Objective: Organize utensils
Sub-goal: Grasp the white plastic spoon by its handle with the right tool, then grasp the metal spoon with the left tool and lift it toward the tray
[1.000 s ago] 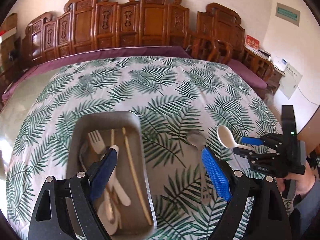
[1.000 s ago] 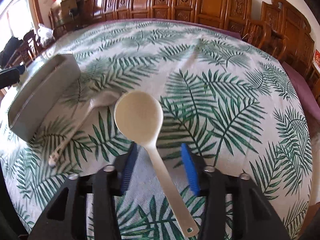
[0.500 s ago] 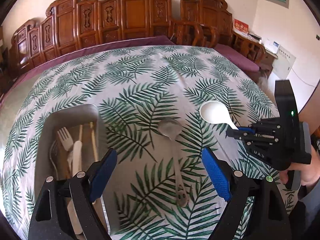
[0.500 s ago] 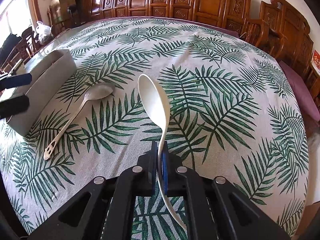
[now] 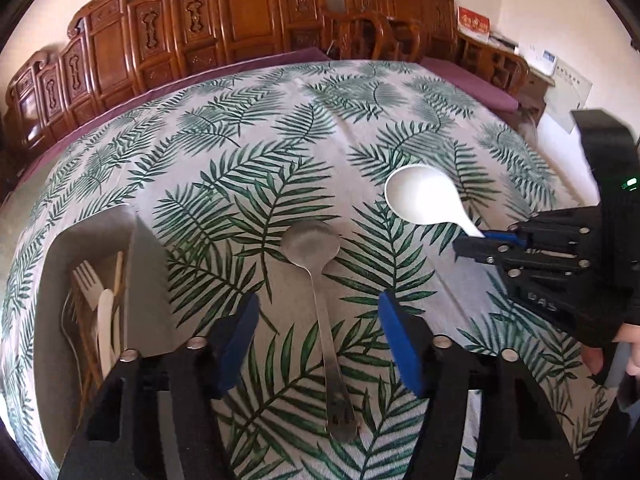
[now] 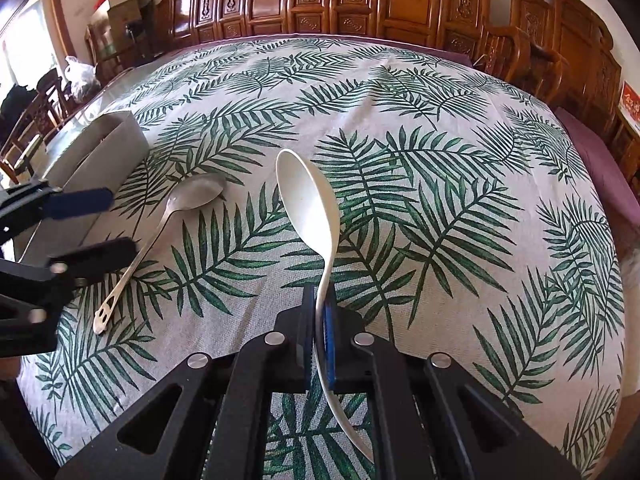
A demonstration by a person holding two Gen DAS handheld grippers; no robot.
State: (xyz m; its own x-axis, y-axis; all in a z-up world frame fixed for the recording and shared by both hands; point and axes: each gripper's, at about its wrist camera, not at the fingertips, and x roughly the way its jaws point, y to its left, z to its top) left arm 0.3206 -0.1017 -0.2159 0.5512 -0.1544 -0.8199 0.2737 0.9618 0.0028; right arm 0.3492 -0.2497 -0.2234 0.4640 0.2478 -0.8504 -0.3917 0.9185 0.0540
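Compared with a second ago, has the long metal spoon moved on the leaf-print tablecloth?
No. The long metal spoon lies on the same fern leaves beside the grey tray.

- Left gripper (image 5: 318, 340): black plastic frame w/ triangular cut-outs; blue ribbed pads (image 5: 398, 344) fitted on the fingers; round silver screws seen at the finger joints.
- Right gripper (image 6: 318, 334): same black build, blue pads, silver screw heads.
- From the left wrist view, right gripper body is marked w/ raised letters "UAS"; a small green light is lit on its tall black block.
- A hand (image 5: 612, 350) is partly seen at its grip.
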